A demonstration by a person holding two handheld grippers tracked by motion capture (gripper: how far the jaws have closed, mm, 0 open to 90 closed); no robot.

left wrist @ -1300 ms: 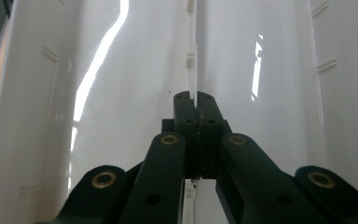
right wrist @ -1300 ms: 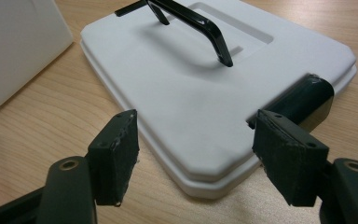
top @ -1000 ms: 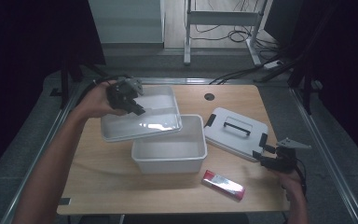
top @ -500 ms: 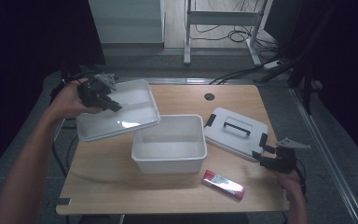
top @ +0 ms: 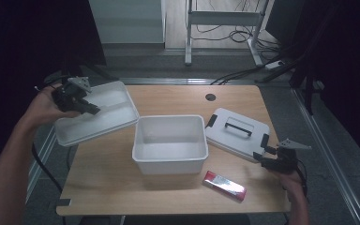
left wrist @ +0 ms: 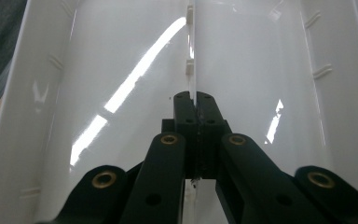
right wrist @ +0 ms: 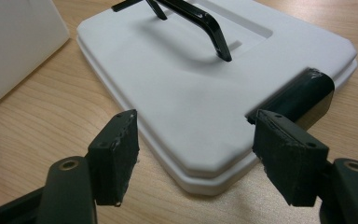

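Note:
A shallow white tray (top: pixel 104 114) hangs tilted over the table's left edge, held up by my left gripper (top: pixel 77 99). In the left gripper view the jaws of that gripper (left wrist: pixel 195 100) are shut on the thin middle rib of the tray (left wrist: pixel 121 70). A deep white box (top: pixel 170 143) stands open at the table's middle. Right of it lies a white lid (top: pixel 238 132) with a black handle. My right gripper (top: pixel 273 161) stands open at the lid's near right corner. In the right gripper view its jaws (right wrist: pixel 193 123) flank the corner of the lid (right wrist: pixel 191 84) without touching it.
A red packet (top: pixel 224 185) lies near the front edge, right of the box. A black clip (right wrist: pixel 303 95) sits on the lid's edge. A round cable hole (top: pixel 210 97) is at the table's back. The box wall (right wrist: pixel 14 37) stands left of the lid.
My left gripper has carried the tray leftward, from above the box out past the table's left edge. The right gripper has stayed by the lid's corner.

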